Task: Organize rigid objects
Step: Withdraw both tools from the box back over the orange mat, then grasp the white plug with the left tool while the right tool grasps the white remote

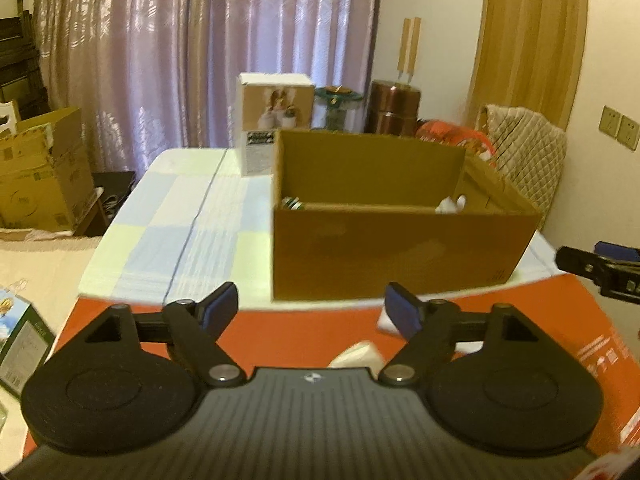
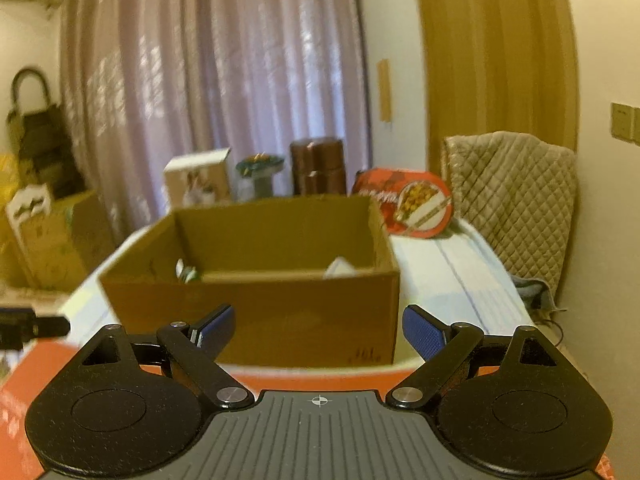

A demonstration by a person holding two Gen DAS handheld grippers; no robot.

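My left gripper (image 1: 312, 312) stands open and empty over the red surface (image 1: 304, 332). Just below it lie small white pieces (image 1: 356, 354), too blurred to name; they look light and stiff, so I judge a pinch across the narrow sides would suit. Ahead, the cardboard box (image 1: 400, 256) sits on the checked cloth (image 1: 168, 236), a few items already inside. My right gripper (image 2: 318, 330) is also open, holding nothing.

The cardboard box (image 1: 400, 252) wall hides most of a blurred, perhaps white object (image 1: 450, 204) inside
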